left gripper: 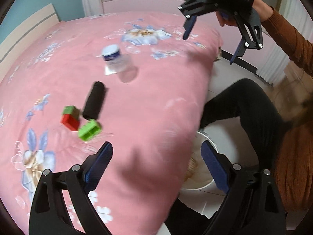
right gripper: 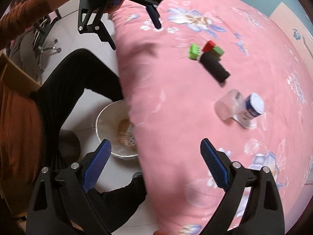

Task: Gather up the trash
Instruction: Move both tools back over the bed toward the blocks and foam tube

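While both tongs (left gripper: 156, 164) (right gripper: 156, 160) gape empty | bottle (left gripper: 117, 60) lies loose on bed (left gripper: 156, 101) | risk: rolls off when nudged.

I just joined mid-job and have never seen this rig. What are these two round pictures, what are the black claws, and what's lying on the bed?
Each picture comes from a fisheye camera riding on a hand-held gripper, looking out between its two blue-padded fingers. A person holds one in each hand. The left gripper sees the right gripper raised over the bed edge; the other picture looks back. Both are open and empty. On the bed lie a bottle, a black roll, and green and red blocks. On the floor stands a bin with a wrapper inside.
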{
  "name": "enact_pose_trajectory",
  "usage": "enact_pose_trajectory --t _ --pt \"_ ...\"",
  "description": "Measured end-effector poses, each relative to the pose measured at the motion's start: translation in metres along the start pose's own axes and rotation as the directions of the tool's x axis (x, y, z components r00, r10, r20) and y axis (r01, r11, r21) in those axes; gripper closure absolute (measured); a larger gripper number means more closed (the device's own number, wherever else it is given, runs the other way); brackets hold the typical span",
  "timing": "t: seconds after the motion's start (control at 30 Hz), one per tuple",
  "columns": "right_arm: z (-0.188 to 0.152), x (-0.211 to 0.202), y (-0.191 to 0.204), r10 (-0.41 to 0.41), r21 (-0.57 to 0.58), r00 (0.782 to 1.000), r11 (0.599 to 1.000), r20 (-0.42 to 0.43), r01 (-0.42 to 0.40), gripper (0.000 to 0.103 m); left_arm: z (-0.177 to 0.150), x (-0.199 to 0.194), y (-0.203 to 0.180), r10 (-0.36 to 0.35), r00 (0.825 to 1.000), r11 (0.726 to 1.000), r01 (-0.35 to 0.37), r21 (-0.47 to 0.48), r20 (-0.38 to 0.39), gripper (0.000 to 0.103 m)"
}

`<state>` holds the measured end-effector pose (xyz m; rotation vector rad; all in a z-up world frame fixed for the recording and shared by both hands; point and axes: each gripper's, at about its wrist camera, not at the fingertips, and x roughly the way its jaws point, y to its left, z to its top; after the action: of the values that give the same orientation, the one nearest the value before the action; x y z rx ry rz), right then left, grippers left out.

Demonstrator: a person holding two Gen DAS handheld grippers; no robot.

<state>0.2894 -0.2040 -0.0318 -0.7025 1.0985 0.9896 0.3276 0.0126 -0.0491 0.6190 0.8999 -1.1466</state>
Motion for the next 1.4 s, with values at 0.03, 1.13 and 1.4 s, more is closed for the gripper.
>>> enact_pose_trajectory --t 0.03,1.13,1.4 --pt "0.000 0.000 -0.005 -0.007 0.004 1.000 1.000 0.000 0.007 0.012 0.002 -0.002 0.005 0.006 1.000 1.000 -0.006 -0.003 0.005 0.010" --pt "0.046 0.034 -0.116 -0.023 -0.042 1.000 0.999 0.004 0.023 0.012 0.023 0.051 0.144 0.006 0.999 0.997 -0.011 -0.077 -0.054 0.010" --pt "0.066 0.048 -0.126 -0.009 -0.079 1.000 0.997 0.001 0.009 0.012 0.022 0.058 0.157 -0.010 0.998 0.997 0.005 -0.083 -0.059 0.010"
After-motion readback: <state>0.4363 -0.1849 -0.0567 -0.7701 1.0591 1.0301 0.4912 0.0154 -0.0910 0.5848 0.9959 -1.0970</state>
